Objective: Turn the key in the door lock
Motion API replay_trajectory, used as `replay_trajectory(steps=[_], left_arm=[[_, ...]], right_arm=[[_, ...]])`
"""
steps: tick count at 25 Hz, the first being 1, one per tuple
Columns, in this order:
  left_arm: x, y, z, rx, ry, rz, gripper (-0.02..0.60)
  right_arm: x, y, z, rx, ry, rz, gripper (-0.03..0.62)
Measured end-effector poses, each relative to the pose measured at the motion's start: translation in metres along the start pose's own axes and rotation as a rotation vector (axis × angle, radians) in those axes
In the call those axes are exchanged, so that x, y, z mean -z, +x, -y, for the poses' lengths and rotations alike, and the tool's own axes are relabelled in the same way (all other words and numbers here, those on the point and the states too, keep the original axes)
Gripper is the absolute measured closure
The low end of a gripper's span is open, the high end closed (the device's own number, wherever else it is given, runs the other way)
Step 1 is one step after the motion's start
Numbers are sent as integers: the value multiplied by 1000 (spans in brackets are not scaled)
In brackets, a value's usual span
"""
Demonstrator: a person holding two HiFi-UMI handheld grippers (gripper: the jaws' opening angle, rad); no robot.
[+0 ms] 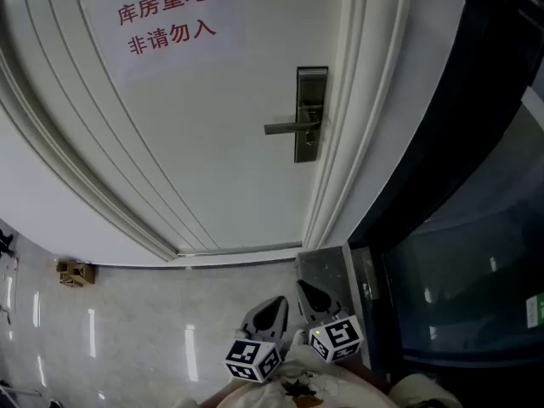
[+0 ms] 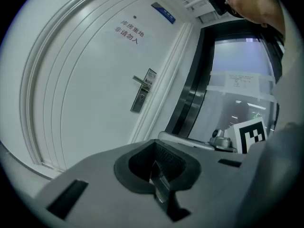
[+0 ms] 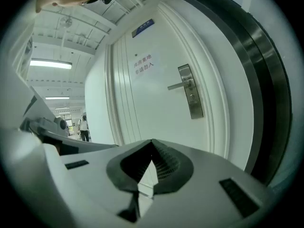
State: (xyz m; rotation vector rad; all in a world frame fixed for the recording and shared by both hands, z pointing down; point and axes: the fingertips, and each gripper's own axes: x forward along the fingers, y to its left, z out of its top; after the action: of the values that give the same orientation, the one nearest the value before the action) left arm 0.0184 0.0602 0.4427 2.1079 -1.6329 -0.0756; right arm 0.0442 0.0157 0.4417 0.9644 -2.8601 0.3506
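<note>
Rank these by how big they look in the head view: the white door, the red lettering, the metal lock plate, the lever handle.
1. white door
2. red lettering
3. metal lock plate
4. lever handle
All of them sit on the door itself, so nearness to the camera hardly skews this order.

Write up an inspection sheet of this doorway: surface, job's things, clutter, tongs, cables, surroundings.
Surface: glossy tiled floor, bright streaks reflected in it.
Job's things: door closed; lever handle level on the lock plate; no key can be made out from here.
Clutter: small brown object on the floor beside the door frame.
Grippers: left tongs shut, a grey sliver in the slit that cannot be identified; right tongs shut and empty; both well short of the door.
Cables: nothing seen.
Surroundings: red-lettered sign on the door; dark-framed glass panel to the right; a person far down the corridor.
</note>
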Motion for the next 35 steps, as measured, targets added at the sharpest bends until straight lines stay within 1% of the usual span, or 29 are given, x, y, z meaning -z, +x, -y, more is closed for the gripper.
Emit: replay_trajectory(steps=[3,8,11,14,16,20,23,26,27,28,29,30,31,32,35], left_arm=[[3,1,-9,-3,-8,-7,575],[-4,5,-7,8,2,-3,575],[2,12,-4,13,-16,-18,575],[1,21,7,28,-3,-24,575],[5,31,13,41,-1,-31,575],[25,49,18,45,-52,-76,575],[18,58,18,59,-20,-81,575],[6,73,2,73,-25,-75,575],[0,78,-6,77,-29,-68,575],[-10,82,-14,81,-28,-58,575],[-22,86,-24,85,-22,-42,575],[-35,90,-34,89,-12,-21,575],[-49,93,-44,92,-2,2,575],[-61,95,-56,93,3,25,575],[-86,104,-91,84,7,78,575]], right_arm=[[0,4,2,8,-20,6,588],[4,0,13,48,14,-1,588],[7,-3,18,47,1,-9,588],[-4,-4,29,29,-33,16,586],[-13,-2,41,15,-80,39,585],[-33,11,60,2,-160,44,585],[-56,21,70,50,-287,60,585],[-69,39,85,123,-384,50,577],[-71,48,90,142,-398,32,550],[-74,59,95,159,-407,11,493],[-79,72,100,177,-419,-6,461],[-87,85,104,202,-450,-14,451],[-96,97,109,236,-510,-13,450],[-105,109,114,278,-602,-10,450],[-126,151,130,408,-925,-31,450]])
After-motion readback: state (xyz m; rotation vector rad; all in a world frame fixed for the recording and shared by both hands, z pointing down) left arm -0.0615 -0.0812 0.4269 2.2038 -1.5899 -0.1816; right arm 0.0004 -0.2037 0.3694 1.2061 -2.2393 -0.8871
